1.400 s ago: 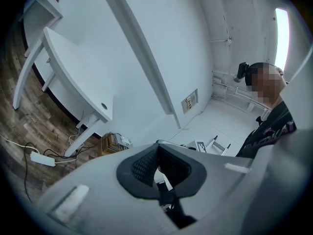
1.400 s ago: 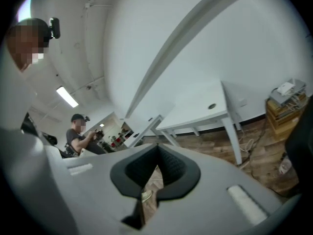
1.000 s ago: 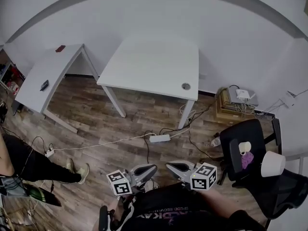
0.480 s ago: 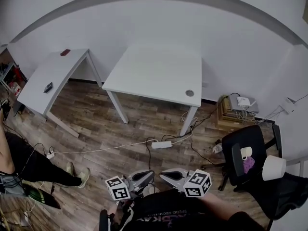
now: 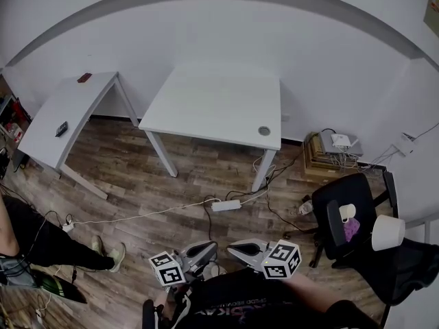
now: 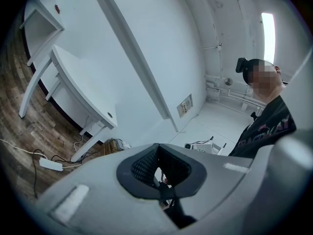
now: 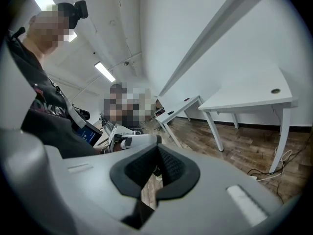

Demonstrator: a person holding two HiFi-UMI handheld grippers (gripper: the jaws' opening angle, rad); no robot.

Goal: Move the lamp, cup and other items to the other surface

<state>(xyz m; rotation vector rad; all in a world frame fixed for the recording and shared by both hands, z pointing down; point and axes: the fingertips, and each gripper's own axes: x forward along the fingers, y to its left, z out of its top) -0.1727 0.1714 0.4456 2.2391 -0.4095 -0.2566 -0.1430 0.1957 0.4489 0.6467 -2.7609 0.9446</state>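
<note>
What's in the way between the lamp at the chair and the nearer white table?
No furniture visible. Only a power strip and loose cables lie on the floor between the black chair with the lamp and the white table.

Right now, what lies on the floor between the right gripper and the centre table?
A white power strip with trailing cables, on bare wood floor; the head view shows it.

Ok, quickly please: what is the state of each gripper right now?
Left gripper: closed, jaws together, holding nothing.
Right gripper: closed, jaws together, holding nothing.
</note>
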